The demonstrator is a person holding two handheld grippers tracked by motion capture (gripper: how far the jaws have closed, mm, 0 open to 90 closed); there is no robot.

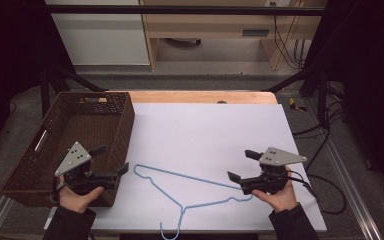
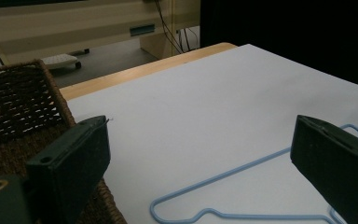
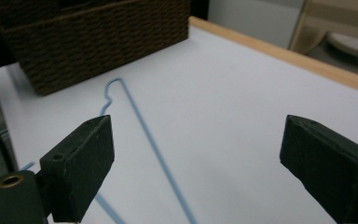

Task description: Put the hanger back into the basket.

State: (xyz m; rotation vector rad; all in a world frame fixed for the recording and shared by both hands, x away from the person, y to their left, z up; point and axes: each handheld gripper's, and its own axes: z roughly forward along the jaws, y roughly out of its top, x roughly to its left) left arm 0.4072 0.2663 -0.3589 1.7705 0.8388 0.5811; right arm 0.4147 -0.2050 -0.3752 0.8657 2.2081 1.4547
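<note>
Two tongs hover over a white-topped table (image 1: 210, 125), one in each of the person's hands, and both stand released, their black jaws spread wide with nothing between them. The left tongs (image 1: 114, 160) are held by the left hand (image 1: 77, 195) just beside the near right corner of a dark brown woven basket (image 1: 27, 170), their jaws pointing toward the right tongs. The right tongs (image 1: 242, 165) are held by the right hand (image 1: 280, 196) near the table's right edge, their jaws pointing back toward the left tongs.

Between the two tongs lies a light blue wire hanger (image 1: 190, 179), flat on the white surface. One of its shoulder ends sits close under the left tongs' jaws and just beside the basket; the other shoulder end lies just below the right tongs' jaws. Its hook points toward the person and reaches the near edge of the table. Neither pair of tongs touches it.

In the left gripper view the hanger (image 2: 242, 169) runs across the gap between the spread jaws, with the basket (image 2: 18, 102) at the left. In the right gripper view the hanger's long straight wire (image 3: 154, 149) passes between the jaws, and the basket (image 3: 98, 42) stands beyond it.

A grey three-cornered plate tops each of the tongs.
</note>
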